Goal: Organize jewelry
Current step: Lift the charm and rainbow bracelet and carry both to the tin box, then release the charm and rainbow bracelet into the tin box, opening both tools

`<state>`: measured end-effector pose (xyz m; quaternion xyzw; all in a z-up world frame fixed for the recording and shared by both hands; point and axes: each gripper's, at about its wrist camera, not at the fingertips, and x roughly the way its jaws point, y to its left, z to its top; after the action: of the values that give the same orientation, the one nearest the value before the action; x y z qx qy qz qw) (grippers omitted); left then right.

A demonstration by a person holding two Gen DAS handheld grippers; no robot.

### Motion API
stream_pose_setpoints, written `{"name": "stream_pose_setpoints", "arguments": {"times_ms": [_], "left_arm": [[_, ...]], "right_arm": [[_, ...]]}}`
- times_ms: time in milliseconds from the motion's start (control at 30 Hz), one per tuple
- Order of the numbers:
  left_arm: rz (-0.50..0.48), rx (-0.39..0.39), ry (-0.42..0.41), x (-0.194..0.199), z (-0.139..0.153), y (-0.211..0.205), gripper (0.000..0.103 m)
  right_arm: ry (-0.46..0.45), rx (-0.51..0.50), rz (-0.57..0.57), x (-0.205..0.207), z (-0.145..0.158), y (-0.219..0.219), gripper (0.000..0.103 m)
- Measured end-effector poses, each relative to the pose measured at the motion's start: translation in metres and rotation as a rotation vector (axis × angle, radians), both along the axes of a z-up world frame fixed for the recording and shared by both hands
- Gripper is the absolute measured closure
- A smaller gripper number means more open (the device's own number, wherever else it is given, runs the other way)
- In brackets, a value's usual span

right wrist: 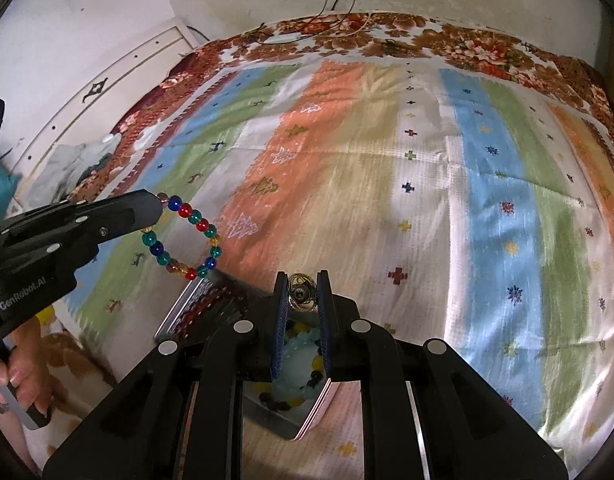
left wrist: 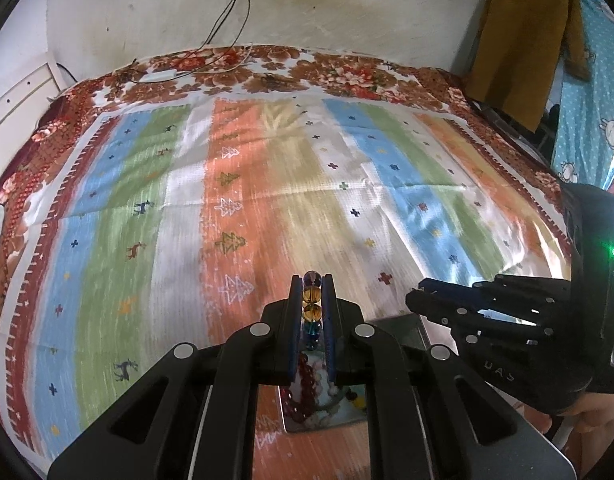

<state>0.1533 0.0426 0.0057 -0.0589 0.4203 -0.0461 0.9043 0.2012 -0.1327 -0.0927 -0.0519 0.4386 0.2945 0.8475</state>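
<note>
My left gripper (left wrist: 311,280) is shut on a bracelet of multicoloured glass beads (left wrist: 311,300). In the right wrist view the left gripper (right wrist: 157,200) holds it as a hanging loop (right wrist: 187,236) above the left end of an open metal tin (right wrist: 187,304). The tin (left wrist: 327,408) holds a dark red bead bracelet (right wrist: 203,306), and a pale blue, yellow and black bead bracelet (right wrist: 295,360). My right gripper (right wrist: 303,280) is shut on a round gold metal ornament (right wrist: 301,292) over the tin. It also shows at the right of the left wrist view (left wrist: 417,294).
A striped cloth (left wrist: 267,200) with small tree and cross motifs covers a bed with a floral blanket (left wrist: 267,68). A white charger and cables (left wrist: 159,76) lie at the far edge by the wall. A mustard garment (left wrist: 527,40) hangs at the right.
</note>
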Motion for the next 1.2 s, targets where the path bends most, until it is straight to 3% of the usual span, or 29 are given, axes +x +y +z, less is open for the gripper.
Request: {"name": "stream_pose_setpoints", "arguments": {"times_ms": [500,567,600,733,1200], "left_arm": [[0.0,-0.002,0.032,-0.023,-0.012,-0.008,0.092],[0.015,-0.012,0.044,-0.025,-0.014,-0.004,0.072],[0.023,-0.022,0.045,-0.025,-0.014,-0.001,0.07],[0.048,-0.037,0.047,-0.03,-0.014,0.008,0.068],[0.028,-0.002,0.051,-0.056,-0.023,0.004,0.047]], "right_arm": [[0.042,-0.016,0.063,-0.025,-0.012,0.005,0.086],[0.047,-0.019,0.058,-0.026,-0.013,0.002,0.072],[0.042,-0.017,0.046,-0.027,-0.013,-0.002,0.066],[0.024,-0.015,0.015,-0.029,-0.01,-0.012,0.058],[-0.106,-0.058,-0.031,-0.052,-0.001,-0.035,0.034]]}}
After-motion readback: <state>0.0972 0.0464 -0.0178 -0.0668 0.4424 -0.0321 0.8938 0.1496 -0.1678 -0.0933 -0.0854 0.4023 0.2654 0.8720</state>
